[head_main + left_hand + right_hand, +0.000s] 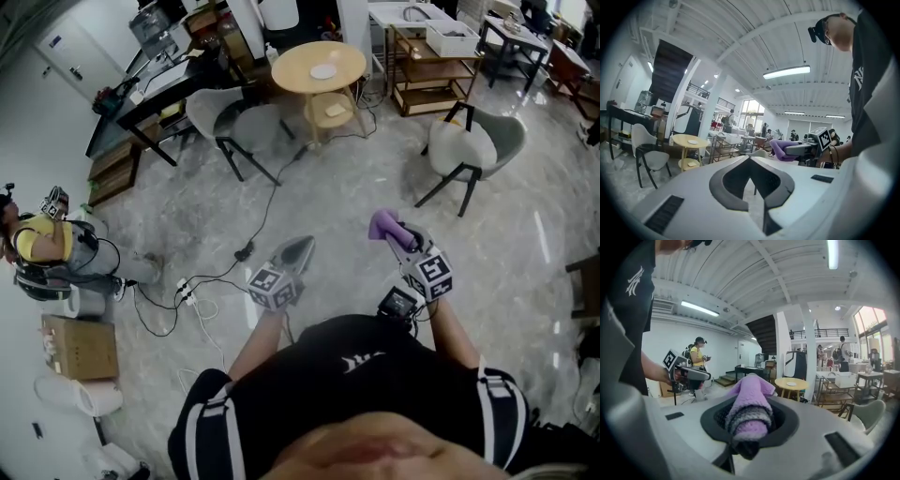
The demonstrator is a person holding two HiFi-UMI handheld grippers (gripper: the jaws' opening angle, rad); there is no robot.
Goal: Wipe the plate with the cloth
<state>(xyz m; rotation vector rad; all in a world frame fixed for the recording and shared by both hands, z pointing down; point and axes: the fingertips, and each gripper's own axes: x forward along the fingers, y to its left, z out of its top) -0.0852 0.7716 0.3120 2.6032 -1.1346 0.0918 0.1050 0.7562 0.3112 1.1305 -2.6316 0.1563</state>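
The left gripper (pixel 298 246) is held shut, nothing between its jaws; the right gripper (pixel 397 234) is clamped on the folded purple cloth (pixel 749 411); grey marbled floor (pixel 375 169) lies beneath both; the plate (pixel 322 71) is set well ahead on a round table (pixel 286 67); the cloth's long axis runs forward along the jaws.

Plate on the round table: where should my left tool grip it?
Probably its near rim, approached low from your side. The plate lies flat on the round table, so only the thin edge offers purchase. The left tool is shut; open it first.
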